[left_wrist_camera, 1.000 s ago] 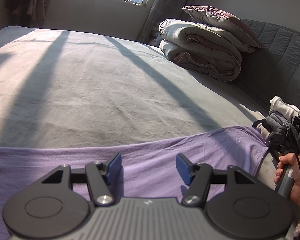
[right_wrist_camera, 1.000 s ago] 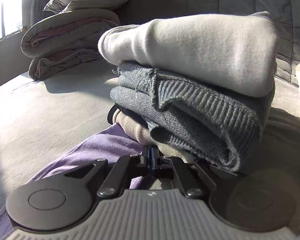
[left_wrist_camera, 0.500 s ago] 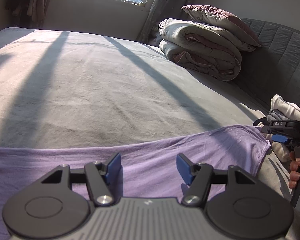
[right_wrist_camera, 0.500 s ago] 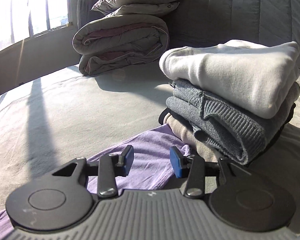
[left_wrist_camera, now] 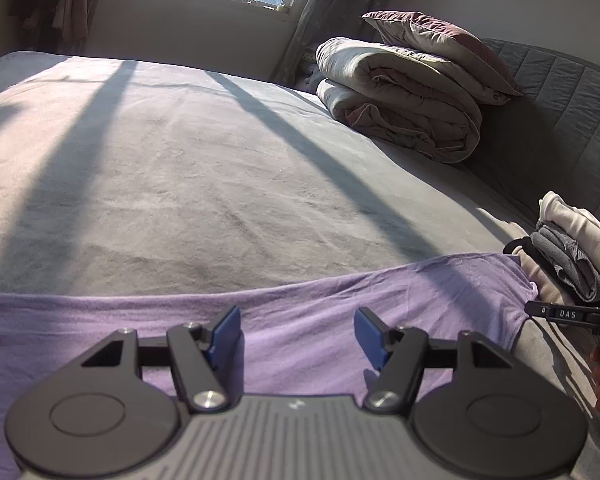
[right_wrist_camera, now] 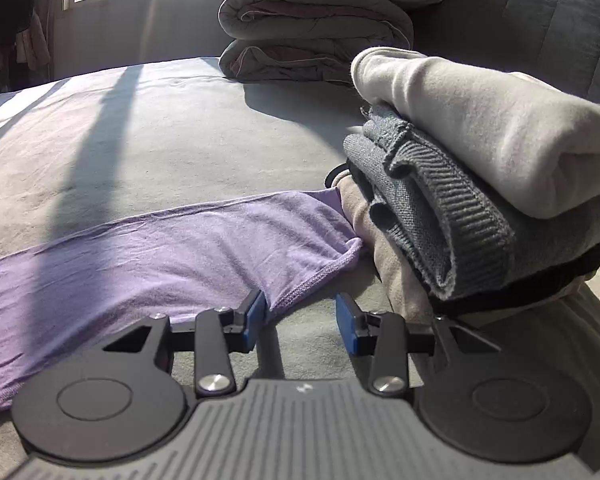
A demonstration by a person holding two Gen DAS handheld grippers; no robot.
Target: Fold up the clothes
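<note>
Purple garment (right_wrist_camera: 152, 256) lies flat on the bed (left_wrist_camera: 188, 184) as a long strip, long axis running left-right across both claws. Its hemmed end sits just ahead of the right claw (right_wrist_camera: 301, 318), touching the left blue pad, w/ bare bed between the jaws. Right claw spread, holding nothing. Left claw (left_wrist_camera: 297, 334) also spread & empty, over the strip's middle. Right is nearer the end, so prob. it takes that corner. Folded pile (right_wrist_camera: 480, 184) sits just right of it, touching the garment's end.
</note>
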